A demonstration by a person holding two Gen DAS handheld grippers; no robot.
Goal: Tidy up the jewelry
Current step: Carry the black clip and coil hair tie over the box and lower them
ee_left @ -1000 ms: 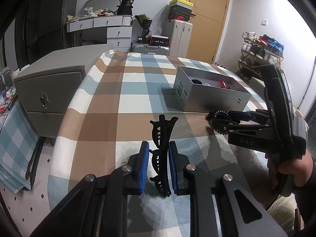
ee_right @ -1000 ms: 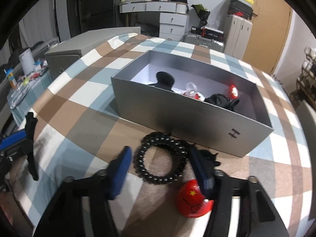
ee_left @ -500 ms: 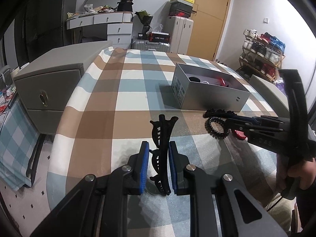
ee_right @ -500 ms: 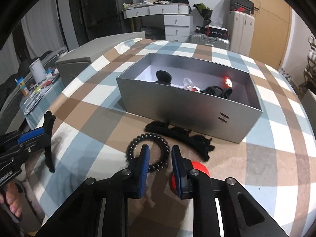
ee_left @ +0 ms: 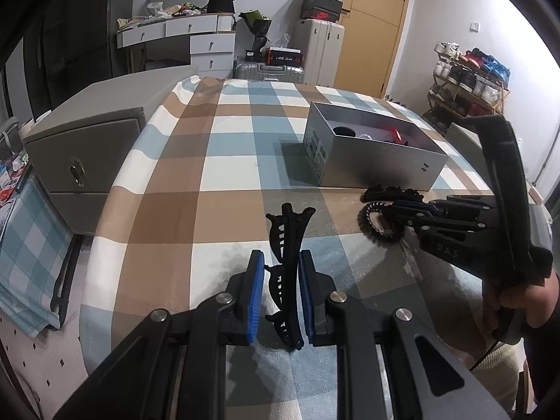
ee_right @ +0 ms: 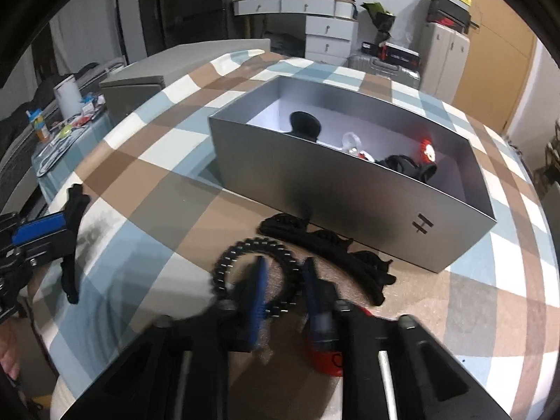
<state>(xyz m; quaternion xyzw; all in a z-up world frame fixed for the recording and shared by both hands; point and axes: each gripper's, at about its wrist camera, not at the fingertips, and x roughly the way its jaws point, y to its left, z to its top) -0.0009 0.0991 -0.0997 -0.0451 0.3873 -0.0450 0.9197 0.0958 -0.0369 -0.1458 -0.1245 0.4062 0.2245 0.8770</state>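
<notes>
Grippers, two, hand-held, over a checked tablecloth (ee_left: 168, 210).

Left gripper (ee_left: 279, 290), lower centre of the left wrist view: blue pads clenched on a black hair claw clip (ee_left: 287, 245), which stands upright between them with its toothed end rising above the fingertips toward mid-frame.

Right gripper (ee_right: 283, 280), lower centre of the right wrist view, blurred: pads drawn close on the near arc of a black spiral hair tie (ee_right: 257, 269). One pad sits inside the ring, the other outside. Whether the tie is off the cloth, cannot tell.

Silver box (ee_right: 350, 206), open-topped, centre to right of the right wrist view. Contents: dark, white and red small items, kinds unclear.

Black hair clip (ee_right: 332, 248), long, lying on the cloth just in front of the box wall and beside the tie.

Red round item (ee_right: 327, 362), lower centre, partly hidden under the right gripper.

Grey cabinet (ee_left: 87, 147), left of the left wrist view, beside the table.
</notes>
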